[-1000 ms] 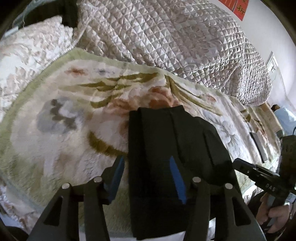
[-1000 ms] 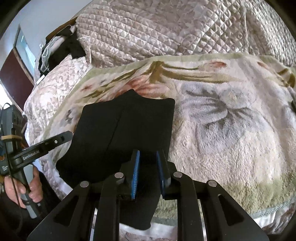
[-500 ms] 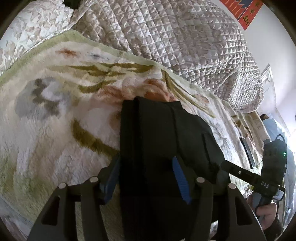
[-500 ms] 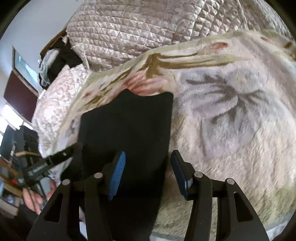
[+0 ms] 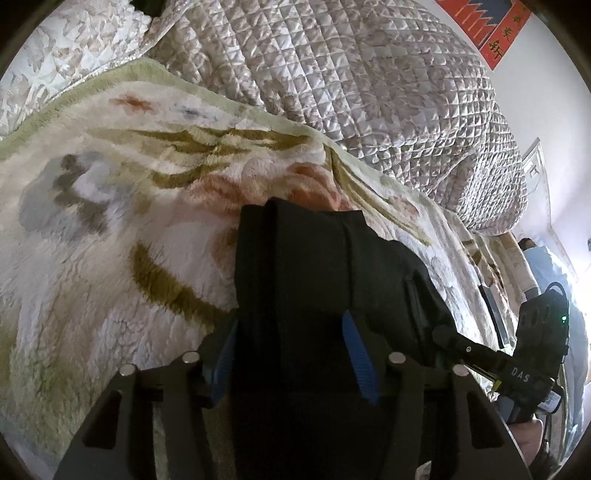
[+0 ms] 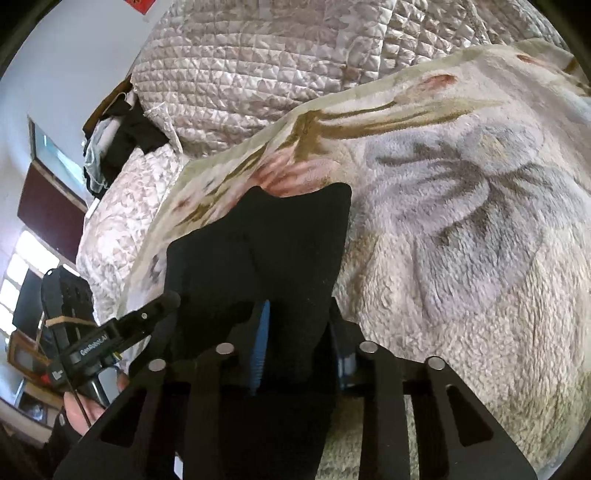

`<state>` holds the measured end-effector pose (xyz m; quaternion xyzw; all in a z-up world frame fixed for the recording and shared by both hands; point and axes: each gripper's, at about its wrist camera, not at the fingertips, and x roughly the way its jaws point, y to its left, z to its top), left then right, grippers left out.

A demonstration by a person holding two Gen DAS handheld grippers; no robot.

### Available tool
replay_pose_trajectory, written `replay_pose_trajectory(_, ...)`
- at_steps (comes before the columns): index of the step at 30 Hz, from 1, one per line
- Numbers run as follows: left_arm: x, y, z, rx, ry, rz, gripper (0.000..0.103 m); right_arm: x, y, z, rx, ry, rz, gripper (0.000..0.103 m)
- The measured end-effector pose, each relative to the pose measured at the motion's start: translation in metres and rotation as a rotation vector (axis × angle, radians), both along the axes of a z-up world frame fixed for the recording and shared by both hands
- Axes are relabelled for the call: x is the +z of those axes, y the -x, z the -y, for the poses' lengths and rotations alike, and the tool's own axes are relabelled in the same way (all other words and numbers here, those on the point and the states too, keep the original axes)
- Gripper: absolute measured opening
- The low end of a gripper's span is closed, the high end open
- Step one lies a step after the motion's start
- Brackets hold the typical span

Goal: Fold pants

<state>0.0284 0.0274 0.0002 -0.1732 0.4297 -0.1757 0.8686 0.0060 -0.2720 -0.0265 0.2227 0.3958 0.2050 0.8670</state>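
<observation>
The black pants lie folded in a long strip on a floral fleece blanket; they also show in the right wrist view. My left gripper is open, its blue-padded fingers straddling the near left part of the pants. My right gripper is open around the near right edge of the pants, with cloth lying between its fingers. Each gripper shows in the other's view: the right gripper at lower right, the left gripper at lower left.
A quilted pale bedspread is heaped behind the blanket. Dark clothes hang at the far left of the bed. A red wall hanging is at upper right. The bed's near edge is just under the grippers.
My right gripper was shut on the pants' edge a second ago, then opened, and its fingers now stand narrower around the cloth. My left gripper stayed open and moved forward over the pants.
</observation>
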Motion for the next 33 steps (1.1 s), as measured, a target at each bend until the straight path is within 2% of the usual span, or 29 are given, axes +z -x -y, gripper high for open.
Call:
replay_pose_trajectory(3, 0.003, 0.005, -0.002, 0.018, -0.01, 0.014, 0.043, 0.0, 0.001, -0.003, 0.009, 0.008, 0.012, 0.024)
replay_pose_trajectory(8, 0.006, 0.005, 0.003, 0.019, -0.045, 0.034, 0.038, -0.004, -0.005, -0.005, 0.009, 0.017, 0.007, 0.023)
replay_pose_trajectory(12, 0.013, 0.007, 0.002, 0.021, -0.035, 0.042, 0.029, 0.003, -0.001, -0.007, 0.002, 0.024, 0.021, 0.018)
replay_pose_trajectory(15, 0.023, 0.008, 0.001, 0.017, -0.005, 0.046, 0.025, 0.019, 0.004, -0.01, 0.011, 0.008, 0.064, 0.017)
replay_pose_trajectory(21, 0.044, 0.006, 0.006, -0.015, -0.03, 0.065, 0.023, 0.049, 0.001, -0.028, 0.055, -0.002, 0.111, 0.017)
replay_pose_trajectory(24, 0.059, -0.002, 0.003, -0.012, -0.059, 0.1, 0.022, 0.062, -0.01, -0.039, 0.079, 0.003, 0.132, 0.017)
replay_pose_trajectory(28, 0.076, -0.033, -0.002, -0.019, -0.096, 0.133, 0.022, 0.074, -0.043, -0.05, 0.09, 0.0, 0.14, 0.017)
replay_pose_trajectory(33, 0.079, -0.08, -0.006, -0.021, -0.152, 0.142, 0.022, 0.072, -0.093, -0.061, 0.094, -0.018, 0.106, 0.017)
